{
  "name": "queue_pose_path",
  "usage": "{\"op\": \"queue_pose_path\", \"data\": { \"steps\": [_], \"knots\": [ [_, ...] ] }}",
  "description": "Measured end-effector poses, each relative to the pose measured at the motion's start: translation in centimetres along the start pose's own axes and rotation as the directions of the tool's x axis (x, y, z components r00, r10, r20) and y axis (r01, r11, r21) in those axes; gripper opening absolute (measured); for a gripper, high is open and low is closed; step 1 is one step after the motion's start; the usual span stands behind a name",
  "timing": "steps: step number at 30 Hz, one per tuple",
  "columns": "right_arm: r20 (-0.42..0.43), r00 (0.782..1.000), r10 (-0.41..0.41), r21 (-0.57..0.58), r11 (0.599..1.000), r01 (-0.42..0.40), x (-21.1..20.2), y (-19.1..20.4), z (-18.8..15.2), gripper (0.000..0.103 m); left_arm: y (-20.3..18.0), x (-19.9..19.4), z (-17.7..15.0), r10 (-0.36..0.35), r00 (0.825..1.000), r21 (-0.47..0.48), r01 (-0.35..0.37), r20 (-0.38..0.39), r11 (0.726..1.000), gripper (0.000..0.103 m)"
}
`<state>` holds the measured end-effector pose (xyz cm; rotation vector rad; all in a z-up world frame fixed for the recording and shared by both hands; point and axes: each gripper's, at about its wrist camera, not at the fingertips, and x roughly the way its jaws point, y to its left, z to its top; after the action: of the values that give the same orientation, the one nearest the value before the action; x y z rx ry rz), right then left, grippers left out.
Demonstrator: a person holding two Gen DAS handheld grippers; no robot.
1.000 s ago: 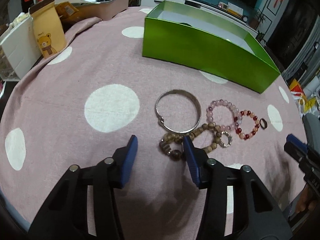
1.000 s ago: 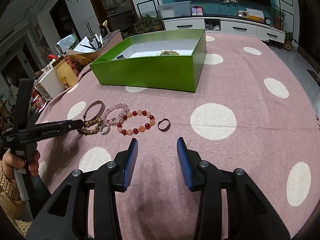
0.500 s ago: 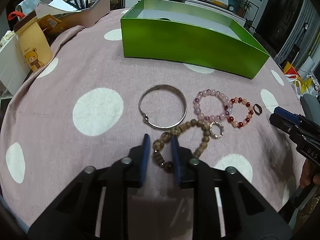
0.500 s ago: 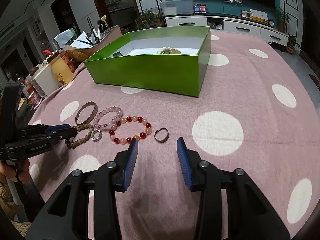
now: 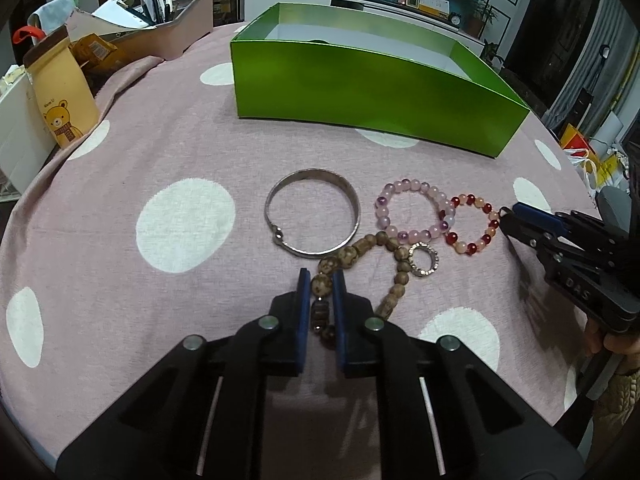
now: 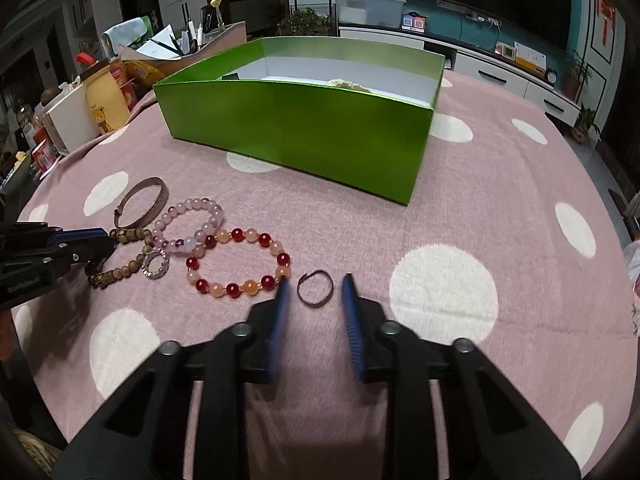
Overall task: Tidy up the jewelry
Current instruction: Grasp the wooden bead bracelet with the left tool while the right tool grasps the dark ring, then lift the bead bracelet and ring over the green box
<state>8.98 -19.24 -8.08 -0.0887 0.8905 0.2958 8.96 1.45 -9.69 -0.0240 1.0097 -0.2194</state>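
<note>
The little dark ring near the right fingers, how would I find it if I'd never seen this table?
Start at the big green box on the pink spotted tablecloth. Come toward the row of bracelets in front of it and go to the red and peach bead bracelet. Just right of it, between the open right gripper fingers, lies the small dark ring: plain thin metal, no beads.

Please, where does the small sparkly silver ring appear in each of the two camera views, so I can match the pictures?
Left wrist view: the small sparkly silver ring lies right of centre, touching the wooden bead bracelet, below the pink bead bracelet.
Right wrist view: the ring lies at the left, just beyond the left tongs.
Shared landmark: the green box stands behind the jewelry in both views.
</note>
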Motion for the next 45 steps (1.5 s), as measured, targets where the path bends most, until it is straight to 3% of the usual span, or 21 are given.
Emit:
{"op": "queue_pose_path", "data": {
  "steps": [7, 25, 35, 45],
  "knots": [
    [0.022, 1.0, 0.007, 0.033, 0.999, -0.008, -0.9, -0.4, -0.3, 0.019, 0.0, -0.6, -0.2, -0.043, 0.999, -0.021, 0.043, 0.002, 0.999, 0.011],
    [0.181, 0.983, 0.04, 0.067, 0.996, -0.053, -7.6, -0.8, 0.2, 0.019, -0.6, -7.1, 1.9, -0.102, 0.986, -0.033, 0.107, 0.132, 0.994, 0.011],
    [0.266, 0.963, 0.047, 0.068, 0.995, -0.067, -10.4, -1.2, 2.4, 0.019, -0.5, -10.7, 5.9, -0.094, 0.97, -0.02, 0.101, 0.224, 0.995, 0.01],
    [0.333, 0.942, 0.048, 0.059, 0.996, -0.071, -12.0, -1.8, 5.6, 0.019, -1.2, -12.7, 11.9, -0.075, 0.957, 0.004, 0.077, 0.28, 0.997, 0.011]
  ]
}}
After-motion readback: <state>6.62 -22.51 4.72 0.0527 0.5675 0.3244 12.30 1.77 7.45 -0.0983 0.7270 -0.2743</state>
